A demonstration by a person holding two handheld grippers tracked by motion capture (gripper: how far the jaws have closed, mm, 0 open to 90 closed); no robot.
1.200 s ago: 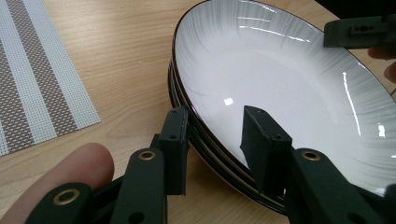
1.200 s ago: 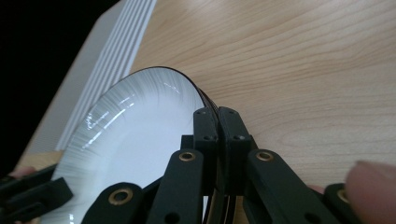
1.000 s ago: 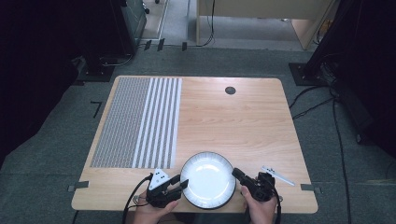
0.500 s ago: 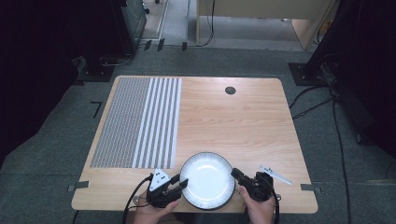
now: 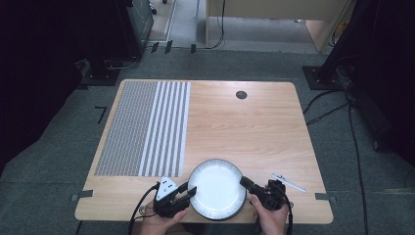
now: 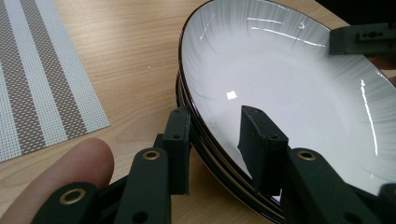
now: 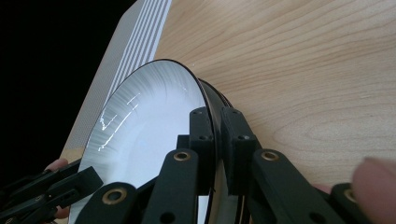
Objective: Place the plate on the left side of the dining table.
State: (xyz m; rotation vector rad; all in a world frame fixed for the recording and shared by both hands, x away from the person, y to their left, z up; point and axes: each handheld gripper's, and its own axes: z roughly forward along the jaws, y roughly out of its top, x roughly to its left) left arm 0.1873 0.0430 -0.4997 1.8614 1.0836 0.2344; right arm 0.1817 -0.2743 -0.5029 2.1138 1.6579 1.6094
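The white plate (image 5: 217, 189) sits at the near edge of the wooden table (image 5: 254, 127), directly between the 2 grippers, each set at an opposite side of its rim. In the left gripper view the dark-edged rim shows stacked edges, so this appears to be the top plate of a small stack; how many lie beneath cannot be told.

Left gripper (image 5: 190, 192): at the plate's left rim, pointing right. Its view shows the jaws straddling the rim, 1 finger (image 6: 180, 147) outside and 1 finger (image 6: 259, 140) over the white well, narrowed about the rim but with a visible gap at the inner pad. The jaws have just been closing slightly with the rim between them; a firm clamp is not confirmed.

Right gripper (image 5: 246, 183): at the plate's right rim, pointing left. Its view shows both fingers nearly together with the rim edge pinched between them, so it is holding the plate.

Governing relation: the plate lies inward from both grippers, which face each other across its diameter. Judgement: a level 2-handed lift depends on the left jaws seating on the same rim edge as the right.

The striped placemat (image 5: 144, 127) lies apart, at the far left.
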